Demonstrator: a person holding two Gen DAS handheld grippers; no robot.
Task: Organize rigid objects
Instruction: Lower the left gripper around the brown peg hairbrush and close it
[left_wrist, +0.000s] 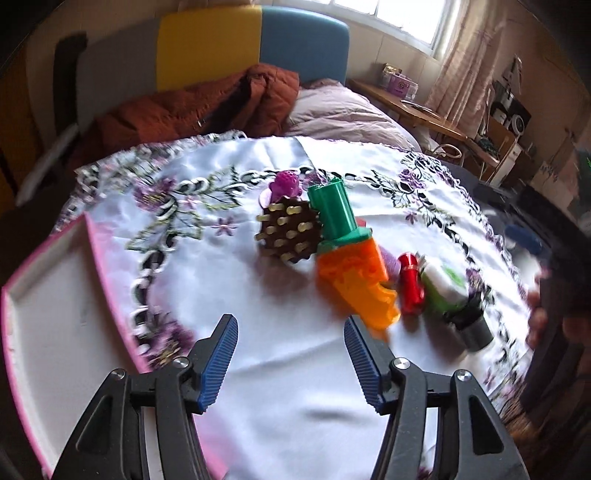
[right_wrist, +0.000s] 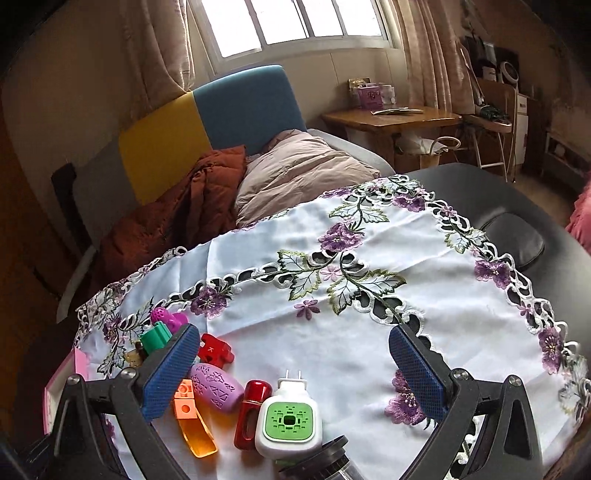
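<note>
Several small rigid objects lie on the embroidered white cloth (left_wrist: 280, 332). In the left wrist view I see a brown spiked brush (left_wrist: 288, 230), a purple toy (left_wrist: 284, 184), a green-and-orange toy (left_wrist: 347, 251), a red cylinder (left_wrist: 410, 282) and a white-green plug-in device (left_wrist: 443, 284). My left gripper (left_wrist: 290, 332) is open and empty, short of them. In the right wrist view the plug-in device (right_wrist: 290, 419), red cylinder (right_wrist: 253, 413), purple oval (right_wrist: 216, 386), orange piece (right_wrist: 192, 421) and red block (right_wrist: 216, 349) lie near my open, empty right gripper (right_wrist: 291, 363).
A white tray with a pink rim (left_wrist: 55, 332) sits at the left of the cloth. A black lidded jar (right_wrist: 325, 459) stands by the plug-in device. Beyond the table are a bed with a rust quilt (left_wrist: 207, 103) and a wooden desk (right_wrist: 391, 118).
</note>
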